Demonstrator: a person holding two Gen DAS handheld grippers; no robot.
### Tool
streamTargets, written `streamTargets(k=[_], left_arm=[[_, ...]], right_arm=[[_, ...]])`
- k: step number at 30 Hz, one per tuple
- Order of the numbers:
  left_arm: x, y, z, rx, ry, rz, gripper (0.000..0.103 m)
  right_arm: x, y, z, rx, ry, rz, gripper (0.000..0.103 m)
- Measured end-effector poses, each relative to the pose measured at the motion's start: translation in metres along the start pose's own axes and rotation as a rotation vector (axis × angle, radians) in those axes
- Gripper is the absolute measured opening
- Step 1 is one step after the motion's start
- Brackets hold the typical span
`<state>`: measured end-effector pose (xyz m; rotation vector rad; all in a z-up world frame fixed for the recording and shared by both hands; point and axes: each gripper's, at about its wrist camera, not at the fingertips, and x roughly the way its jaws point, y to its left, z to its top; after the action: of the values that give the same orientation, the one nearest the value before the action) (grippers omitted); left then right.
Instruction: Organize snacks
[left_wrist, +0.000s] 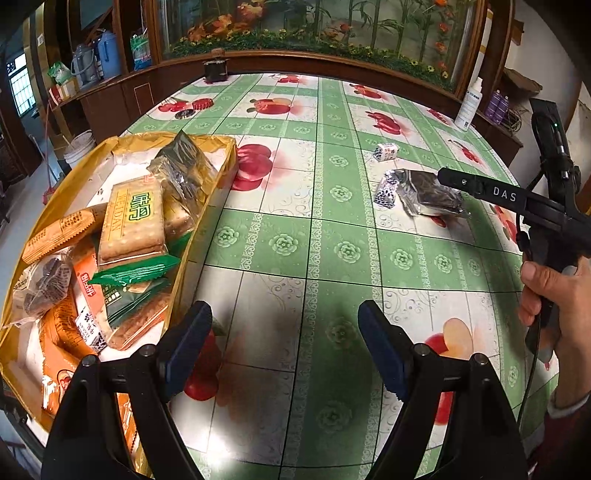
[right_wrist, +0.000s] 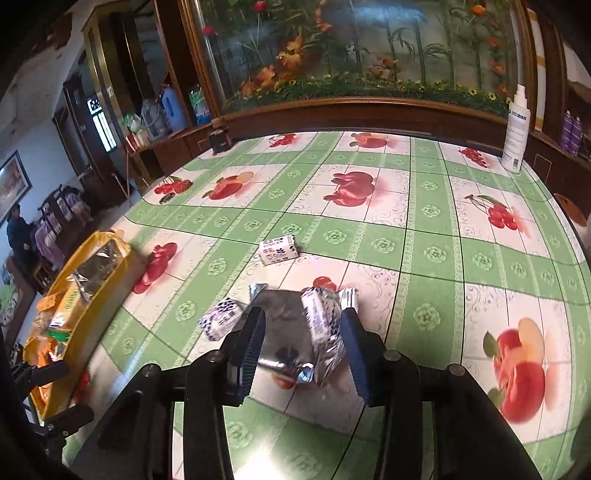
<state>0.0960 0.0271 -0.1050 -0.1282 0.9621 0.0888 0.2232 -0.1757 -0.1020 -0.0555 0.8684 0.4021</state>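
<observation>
The right gripper (right_wrist: 303, 328) sits low over a flat silver foil snack packet (right_wrist: 284, 332) lying on the green-and-white fruit-print tablecloth (right_wrist: 424, 229), with a small white wrapped snack with dark blue print (right_wrist: 321, 321) resting on top of it. Its jaws are part-way in and straddle both items, but whether the pads press on either cannot be told. To do this pick well, I judge the grip should settle on 1 item only, pads square to the packet's edges, since foil is slippery and the loose snack on top could slide off. The left gripper (left_wrist: 284, 332) hovers spread wide and empty over bare cloth, just beside the yellow tray (left_wrist: 218, 192) heaped with biscuit packs. The right wrist view alone shows the snack stacked on the foil, a 2nd white wrapped snack (right_wrist: 221, 321) just left of it and a 3rd (right_wrist: 277, 249) farther back. The left wrist view alone shows the tray's contents clearly and the person's hand (left_wrist: 543, 295) on the right gripper's handle.
</observation>
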Motion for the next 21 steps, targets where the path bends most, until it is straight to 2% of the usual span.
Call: streamTargets(k=[2,4,5,6,11,21], left_arm=[[0.006,0.001,0.005,-0.008,0.006,-0.006,0.082],[0.012,0.001,0.012,-0.012,0.008,-0.013,0.082],[0.015,-0.001,0.017,-0.010,0.010,-0.019,0.082],[0.017,-0.004,0.022,-0.005,0.009,-0.028,0.082],[0.034,-0.034,0.047,0.097,0.008,-0.038,0.082],[0.074,-0.076,0.084,0.190,-0.002,0.054,0.082]], right_arm=[[0.005,-0.002,0.003,-0.008,0.010,-0.001,0.043],[0.011,-0.003,0.005,-0.016,0.026,-0.004,0.032],[0.014,-0.004,0.006,-0.015,0.037,0.002,0.021],[0.015,-0.006,0.006,-0.007,0.039,0.017,0.019],[0.015,-0.010,0.005,0.003,0.046,0.011,0.016],[-0.014,-0.020,-0.018,0.054,0.029,0.034,0.014]])
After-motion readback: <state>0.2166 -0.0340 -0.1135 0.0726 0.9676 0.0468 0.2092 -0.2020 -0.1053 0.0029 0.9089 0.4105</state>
